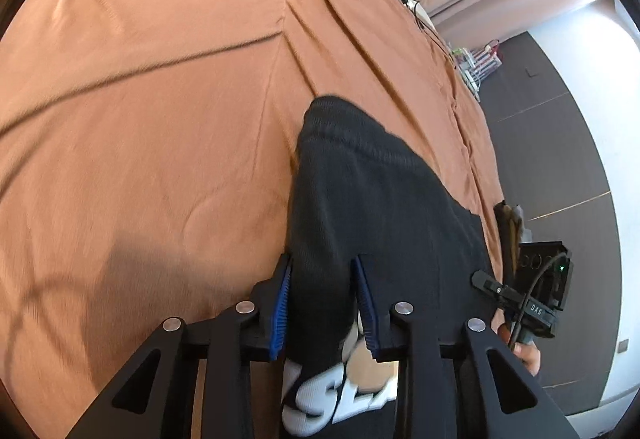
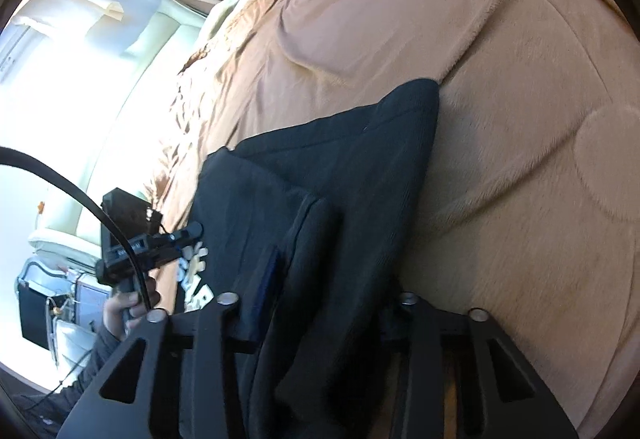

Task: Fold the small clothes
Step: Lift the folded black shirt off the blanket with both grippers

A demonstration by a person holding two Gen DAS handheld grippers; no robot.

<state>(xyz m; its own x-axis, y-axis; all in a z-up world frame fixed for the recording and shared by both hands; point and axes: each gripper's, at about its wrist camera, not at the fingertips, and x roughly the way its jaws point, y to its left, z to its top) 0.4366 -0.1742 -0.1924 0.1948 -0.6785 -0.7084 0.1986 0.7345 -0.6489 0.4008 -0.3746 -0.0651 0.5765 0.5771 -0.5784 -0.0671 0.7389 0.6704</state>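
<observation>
With my left gripper point(image 1: 323, 303) and right gripper point(image 2: 324, 295) each pinching the black garment point(image 1: 360, 199) over the bed point(image 1: 160, 79), folding is begun, not finished.

Daylight from your window point(image 2: 60, 87) blows out to white glare; shadows cross the blanket point(image 1: 140, 119); fisheye bends soft, blurred edges.

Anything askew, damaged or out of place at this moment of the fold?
Nothing stands out. The black garment lies partly folded on the orange blanket, with cloth between the jaws of both the left gripper and right gripper. The blanket is creased, nothing more.
</observation>
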